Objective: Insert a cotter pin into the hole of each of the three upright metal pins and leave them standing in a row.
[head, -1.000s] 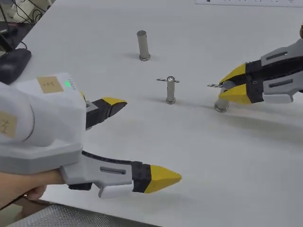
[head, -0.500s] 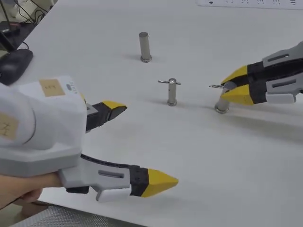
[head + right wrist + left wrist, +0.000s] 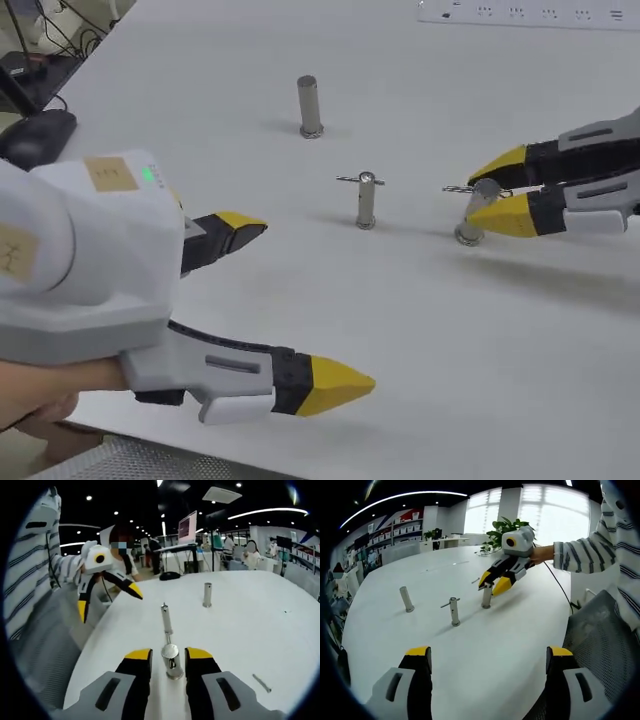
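The right hand-held gripper [image 3: 472,192] has its jaws slightly apart on either side of the head of the nearest metal pin [image 3: 468,228]. A cotter pin [image 3: 455,188] pokes out of that head. The left hand-held gripper [image 3: 320,302] hangs wide open and empty over the bench [image 3: 470,340], well apart from the row.

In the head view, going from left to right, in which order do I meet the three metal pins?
First the bare metal pin → the middle metal pin with a cotter pin through it → the last metal pin, between the jaws of the right gripper.
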Available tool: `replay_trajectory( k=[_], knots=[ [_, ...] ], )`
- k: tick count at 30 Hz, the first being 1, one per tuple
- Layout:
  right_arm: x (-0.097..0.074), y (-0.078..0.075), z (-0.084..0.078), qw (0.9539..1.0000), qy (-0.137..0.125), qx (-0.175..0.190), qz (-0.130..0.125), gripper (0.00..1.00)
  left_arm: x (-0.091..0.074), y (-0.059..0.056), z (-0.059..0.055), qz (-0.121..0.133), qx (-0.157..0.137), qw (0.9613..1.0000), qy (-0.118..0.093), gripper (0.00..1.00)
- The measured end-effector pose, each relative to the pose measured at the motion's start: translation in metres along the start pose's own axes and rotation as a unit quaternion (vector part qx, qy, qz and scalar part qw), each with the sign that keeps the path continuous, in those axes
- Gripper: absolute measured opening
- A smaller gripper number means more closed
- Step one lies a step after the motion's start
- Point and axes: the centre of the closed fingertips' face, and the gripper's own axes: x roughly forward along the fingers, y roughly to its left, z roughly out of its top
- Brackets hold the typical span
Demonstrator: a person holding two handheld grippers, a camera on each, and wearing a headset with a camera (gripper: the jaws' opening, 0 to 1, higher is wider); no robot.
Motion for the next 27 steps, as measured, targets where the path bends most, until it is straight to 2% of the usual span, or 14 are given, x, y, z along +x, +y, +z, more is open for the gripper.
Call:
replay_trajectory(
  k=[4,6,7,11,14,17,19,20,22,24,25,27],
  knots=[
    [-0.010,0.002,0.008,0.9990,-0.028,0.024,-0.024,0.39,-0.003,0.003,0.001,0.002,-0.003,1.0000,-0.005,0.93],
    [-0.018,0.002,0.011,0.9977,-0.040,0.030,-0.047,0.42,-0.005,0.003,0.002,0.001,-0.011,0.9999,-0.009,0.92],
    [-0.023,0.001,0.015,0.9961,-0.049,0.029,-0.067,0.43,-0.006,0.003,0.003,0.001,-0.012,0.9999,-0.010,0.91],
    [-0.039,0.008,0.028,0.9896,-0.092,0.054,-0.097,0.48,-0.009,0.002,0.009,0.000,-0.013,0.9997,-0.019,0.92],
    [-0.050,0.015,0.029,0.9870,-0.096,0.058,-0.115,0.52,-0.009,0.002,0.012,-0.002,-0.010,0.9997,-0.021,0.92],
    [-0.061,0.020,0.028,0.9822,-0.107,0.075,-0.135,0.57,-0.010,0.003,0.013,-0.003,-0.011,0.9998,-0.019,0.92],
    [-0.068,0.019,0.020,0.9795,-0.091,0.077,-0.163,0.57,-0.009,0.003,0.011,-0.007,-0.014,0.9998,-0.015,0.92],
    [-0.071,0.022,0.012,0.9795,-0.074,0.078,-0.171,0.57,-0.009,0.004,0.010,-0.007,-0.012,0.9998,-0.014,0.93],
    [-0.073,0.025,0.007,0.9776,-0.067,0.081,-0.182,0.60,-0.009,0.006,0.007,-0.008,-0.015,0.9998,-0.011,0.93],
    [-0.076,0.031,0.004,0.9747,-0.071,0.096,-0.189,0.65,-0.008,0.009,0.003,-0.009,-0.021,0.9997,-0.009,0.93],
    [-0.078,0.033,0.001,0.9721,-0.072,0.103,-0.198,0.67,-0.008,0.011,0.001,-0.009,-0.024,0.9996,-0.009,0.92],
    [-0.079,0.039,-0.008,0.9715,-0.059,0.107,-0.204,0.68,-0.009,0.014,-0.003,-0.010,-0.032,0.9994,-0.008,0.92]
  ],
)
